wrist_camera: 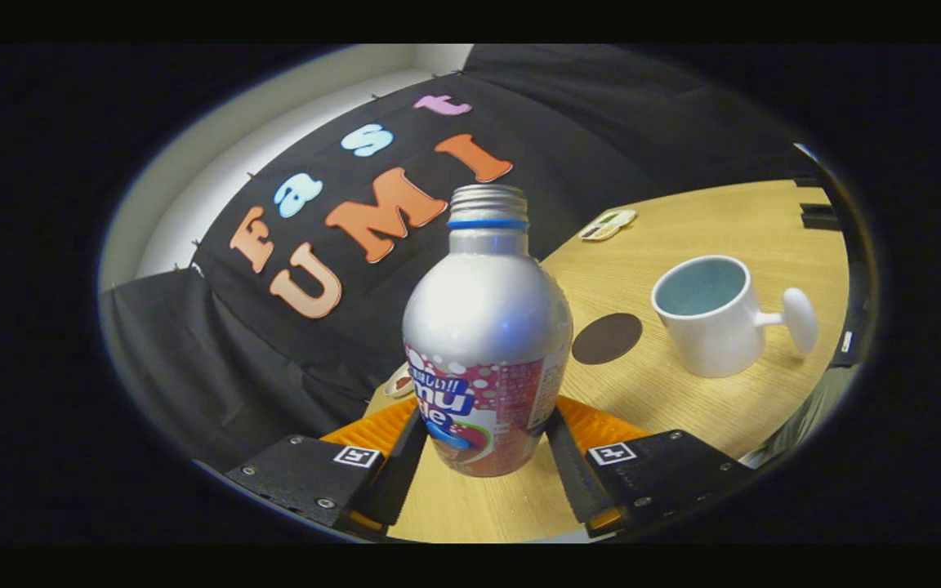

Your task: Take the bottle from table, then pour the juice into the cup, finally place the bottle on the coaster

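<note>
Silver capless bottle (487,327) is pinched by gripper (483,433); white cup (711,314) beyond looks empty.

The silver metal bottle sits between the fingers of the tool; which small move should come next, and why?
Probably carry the silver metal bottle toward the white cup and begin tilting. The tool appears shut on the bottle's lower body, the cap is off, and the cup stands open beyond the fingers, beside the dark round coaster.
</note>
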The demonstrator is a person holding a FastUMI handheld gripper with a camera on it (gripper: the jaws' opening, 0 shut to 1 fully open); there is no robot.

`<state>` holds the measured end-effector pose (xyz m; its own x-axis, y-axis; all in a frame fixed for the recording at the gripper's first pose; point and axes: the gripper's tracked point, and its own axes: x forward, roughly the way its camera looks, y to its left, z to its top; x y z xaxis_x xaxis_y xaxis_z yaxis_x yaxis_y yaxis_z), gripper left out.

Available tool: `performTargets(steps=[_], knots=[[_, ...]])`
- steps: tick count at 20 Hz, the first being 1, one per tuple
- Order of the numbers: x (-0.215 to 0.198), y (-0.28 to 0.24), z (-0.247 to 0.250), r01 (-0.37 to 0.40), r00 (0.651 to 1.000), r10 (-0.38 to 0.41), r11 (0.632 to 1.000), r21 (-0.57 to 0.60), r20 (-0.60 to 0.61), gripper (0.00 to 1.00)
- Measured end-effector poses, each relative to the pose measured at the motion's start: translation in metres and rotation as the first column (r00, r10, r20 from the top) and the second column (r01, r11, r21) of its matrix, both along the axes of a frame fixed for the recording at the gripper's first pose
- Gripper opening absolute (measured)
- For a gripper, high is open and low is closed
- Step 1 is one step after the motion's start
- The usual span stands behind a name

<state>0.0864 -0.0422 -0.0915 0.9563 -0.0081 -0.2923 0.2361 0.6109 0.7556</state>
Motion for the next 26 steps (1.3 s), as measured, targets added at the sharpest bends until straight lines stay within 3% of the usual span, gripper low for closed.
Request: performTargets(steps=[7,15,26], knots=[[0.006,-0.011,-0.004,0.09,0.996,-0.087,0.964,0.251,-0.023,0.77],[0.013,-0.008,0.0,0.143,0.989,-0.137,0.869,0.473,-0.048,0.77],[0.021,-0.012,0.007,0.198,0.979,-0.181,0.747,0.635,-0.093,0.77]])
